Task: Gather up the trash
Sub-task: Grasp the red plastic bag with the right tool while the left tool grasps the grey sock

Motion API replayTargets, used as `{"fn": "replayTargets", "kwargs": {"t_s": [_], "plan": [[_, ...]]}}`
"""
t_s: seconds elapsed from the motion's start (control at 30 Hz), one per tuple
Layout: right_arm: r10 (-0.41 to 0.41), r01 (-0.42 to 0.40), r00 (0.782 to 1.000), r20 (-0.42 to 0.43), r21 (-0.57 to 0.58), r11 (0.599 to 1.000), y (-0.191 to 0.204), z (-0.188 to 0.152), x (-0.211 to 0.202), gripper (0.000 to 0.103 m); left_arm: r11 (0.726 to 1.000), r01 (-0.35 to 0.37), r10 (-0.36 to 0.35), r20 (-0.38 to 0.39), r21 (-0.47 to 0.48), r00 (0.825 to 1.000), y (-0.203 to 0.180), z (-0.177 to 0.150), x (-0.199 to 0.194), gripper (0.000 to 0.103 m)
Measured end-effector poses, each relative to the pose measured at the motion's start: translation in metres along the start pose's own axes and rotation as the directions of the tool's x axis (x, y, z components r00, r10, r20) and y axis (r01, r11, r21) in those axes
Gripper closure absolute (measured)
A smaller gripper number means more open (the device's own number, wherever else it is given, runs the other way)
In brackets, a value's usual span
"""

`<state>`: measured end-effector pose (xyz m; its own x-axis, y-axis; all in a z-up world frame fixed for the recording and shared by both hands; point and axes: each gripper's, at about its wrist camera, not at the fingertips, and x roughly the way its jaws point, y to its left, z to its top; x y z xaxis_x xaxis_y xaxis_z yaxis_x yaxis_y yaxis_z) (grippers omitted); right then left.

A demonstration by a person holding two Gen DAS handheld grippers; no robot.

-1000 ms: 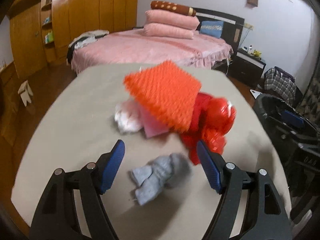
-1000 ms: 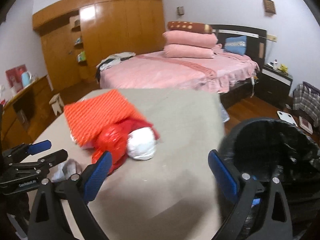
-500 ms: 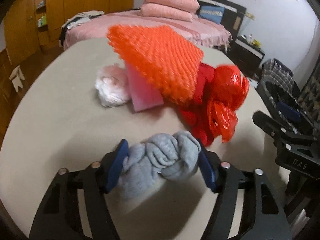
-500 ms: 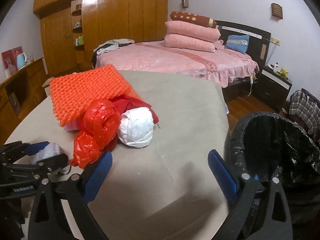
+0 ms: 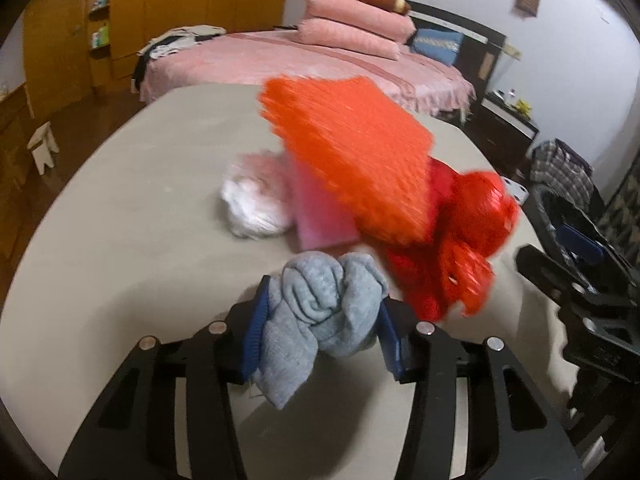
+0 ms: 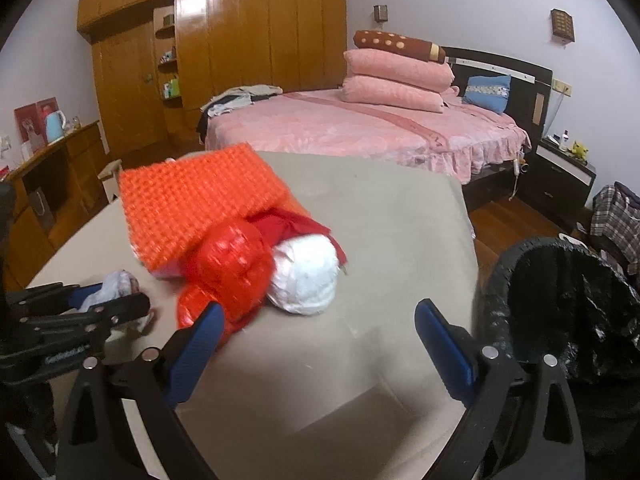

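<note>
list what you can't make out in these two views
- Pink slab, left wrist view: mostly covered by the orange mat, which is motion-blurred.
- Inside of the bin, right wrist view: the black liner is dark and the picture's edge cuts it off, so its contents are unclear.
- Grey cloth: the left gripper is shut on it; in the right wrist view the gripper's frame hides most of it.
- Bottles on the nightstand: too small to identify.

Pink bed, wooden wardrobe (glossy), white walls
</note>
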<state>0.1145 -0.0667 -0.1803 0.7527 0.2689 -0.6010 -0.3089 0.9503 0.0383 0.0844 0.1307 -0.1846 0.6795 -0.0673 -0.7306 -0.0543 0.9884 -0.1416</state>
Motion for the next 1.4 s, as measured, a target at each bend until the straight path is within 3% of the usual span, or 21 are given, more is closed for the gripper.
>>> {"fn": "replayTargets", "kwargs": {"t_s": [0.13, 0.27, 0.5, 0.7, 0.77, 0.87, 1.17, 1.4], "plan": [[0.031, -0.031, 0.999, 0.017, -0.011, 0.999, 0.011, 0.006, -0.004, 0.01, 0.999, -0.022, 0.022, 0.017, -0.034, 1.0, 0.01, 0.01, 0.0, 0.057], [0.05, -0.05, 0.999, 0.011, -0.039, 0.998, 0.022, 0.007, 0.0, 0.01, 0.999, -0.048, 0.047, 0.048, 0.008, 0.998, 0.009, 0.019, -0.002, 0.056], [0.071, -0.072, 0.997, -0.019, -0.068, 0.995, 0.038, 0.008, 0.016, 0.015, 0.997, -0.069, 0.069, -0.002, -0.018, 0.998, 0.022, 0.017, 0.019, 0.056], [0.108, -0.116, 0.991, -0.081, -0.094, 0.989, 0.05, 0.003, 0.034, 0.037, 0.998, -0.052, 0.052, -0.008, -0.036, 0.999, 0.028, 0.018, 0.021, 0.056], [0.141, -0.154, 0.983, -0.12, -0.103, 0.983, 0.053, 0.001, 0.04, 0.064, 0.998, -0.055, 0.055, -0.01, -0.03, 0.998, 0.027, 0.018, 0.023, 0.056], [0.169, -0.184, 0.974, -0.15, -0.097, 0.978, 0.053, 0.002, 0.045, 0.078, 0.998, -0.052, 0.052, -0.013, -0.033, 0.999, 0.028, 0.019, 0.023, 0.056], [0.181, -0.189, 0.978, -0.1, -0.078, 0.979, 0.049, 0.002, 0.022, 0.08, 0.998, -0.068, 0.068, 0.001, -0.02, 0.998, 0.025, 0.018, 0.02, 0.056], [0.199, -0.201, 0.978, -0.066, -0.016, 0.98, 0.023, 0.011, -0.002, 0.08, 0.998, -0.049, 0.051, 0.057, -0.027, 0.997, 0.014, 0.018, -0.008, 0.056]]}}
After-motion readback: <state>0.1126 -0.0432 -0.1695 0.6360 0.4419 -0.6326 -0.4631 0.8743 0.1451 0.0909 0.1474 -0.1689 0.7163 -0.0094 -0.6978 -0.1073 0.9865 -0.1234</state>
